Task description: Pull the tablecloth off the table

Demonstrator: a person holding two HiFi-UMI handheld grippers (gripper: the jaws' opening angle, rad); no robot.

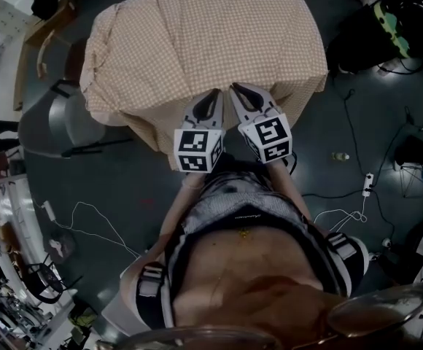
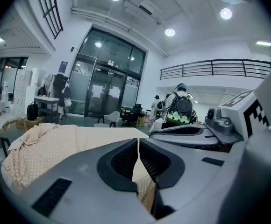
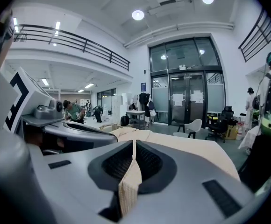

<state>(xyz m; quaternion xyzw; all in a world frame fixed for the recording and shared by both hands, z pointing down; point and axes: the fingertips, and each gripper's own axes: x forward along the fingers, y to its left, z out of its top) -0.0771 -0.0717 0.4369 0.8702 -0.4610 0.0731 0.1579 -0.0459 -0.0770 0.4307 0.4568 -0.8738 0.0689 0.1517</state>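
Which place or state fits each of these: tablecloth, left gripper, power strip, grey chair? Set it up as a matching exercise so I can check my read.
Things:
1. tablecloth
2. left gripper
3. power strip
4. grey chair

Places or states:
A. on the floor, right of the table in the head view
B. shut on the cloth's near edge
C. left of the table in the head view
D. spread over the table, hanging down its sides

Pairs: 1-D, 2-B, 3-A, 4-C
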